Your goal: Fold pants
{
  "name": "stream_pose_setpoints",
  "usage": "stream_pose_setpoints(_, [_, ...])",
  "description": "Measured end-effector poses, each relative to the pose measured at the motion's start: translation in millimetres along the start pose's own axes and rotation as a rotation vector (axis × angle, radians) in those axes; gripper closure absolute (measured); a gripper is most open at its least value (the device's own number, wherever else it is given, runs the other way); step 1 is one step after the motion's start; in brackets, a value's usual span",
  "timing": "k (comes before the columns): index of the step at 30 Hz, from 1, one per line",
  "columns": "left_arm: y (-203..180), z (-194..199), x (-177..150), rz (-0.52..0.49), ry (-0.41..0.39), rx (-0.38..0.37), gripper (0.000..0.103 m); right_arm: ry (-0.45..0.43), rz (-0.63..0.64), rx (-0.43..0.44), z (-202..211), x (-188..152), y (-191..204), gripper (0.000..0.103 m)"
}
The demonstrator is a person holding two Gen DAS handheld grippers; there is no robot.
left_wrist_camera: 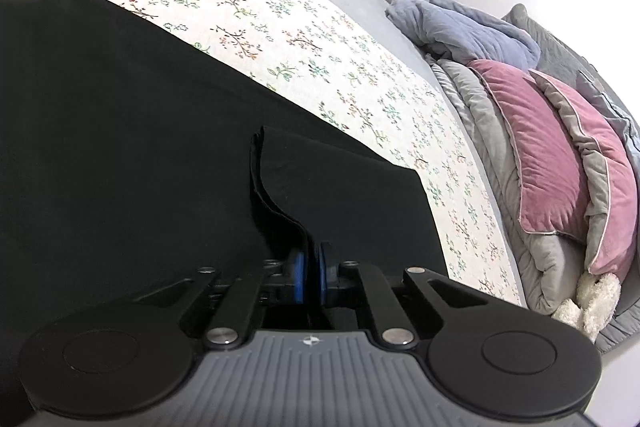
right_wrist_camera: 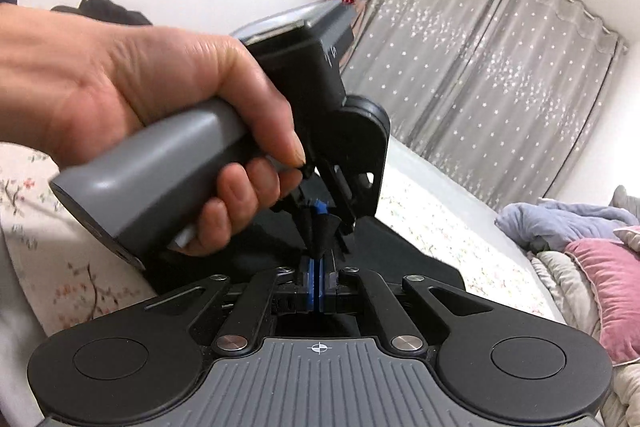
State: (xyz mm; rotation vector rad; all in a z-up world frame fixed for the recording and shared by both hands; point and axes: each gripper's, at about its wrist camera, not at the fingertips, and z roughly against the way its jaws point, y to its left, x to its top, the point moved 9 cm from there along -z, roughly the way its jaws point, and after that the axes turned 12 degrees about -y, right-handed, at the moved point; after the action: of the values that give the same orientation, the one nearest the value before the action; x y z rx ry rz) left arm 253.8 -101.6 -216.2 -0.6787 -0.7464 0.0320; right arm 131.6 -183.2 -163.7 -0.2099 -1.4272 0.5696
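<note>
Black pants (left_wrist_camera: 120, 107) lie spread on a floral bed sheet (left_wrist_camera: 280, 7). In the left wrist view my left gripper (left_wrist_camera: 310, 263) has its blue pads closed on a raised, layered edge of the pants that curls up from the cloth. In the right wrist view my right gripper (right_wrist_camera: 318, 267) is shut, with a tuft of the black pants (right_wrist_camera: 322, 239) sticking out from between its pads. Just beyond it a hand (right_wrist_camera: 140, 67) holds the left gripper (right_wrist_camera: 320, 207) by its grey handle, tips down on the same bit of cloth.
A heap of bedding lies at the right: a pink pillow (left_wrist_camera: 552, 155), a lilac blanket (left_wrist_camera: 460, 27), a grey quilt (left_wrist_camera: 472, 115) and a white plush toy (left_wrist_camera: 592, 299). Grey star-patterned curtains (right_wrist_camera: 500, 67) hang behind the bed.
</note>
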Motion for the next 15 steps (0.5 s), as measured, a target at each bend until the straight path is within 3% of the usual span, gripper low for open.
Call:
stream_pose_setpoints(5, [-1, -9, 5, -0.038, 0.018, -0.009, 0.074, -0.018, -0.019, -0.014, -5, 8, -4, 0.103])
stream_pose_setpoints(7, [-3, -9, 9, -0.068, 0.013, -0.009, 0.080, -0.022, -0.013, -0.017, -4, 10, -3, 0.103])
stream_pose_setpoints(15, [-16, 13, 34, -0.267, -0.047, -0.036, 0.083, -0.036, -0.093, -0.008, -12, 26, -12, 0.103])
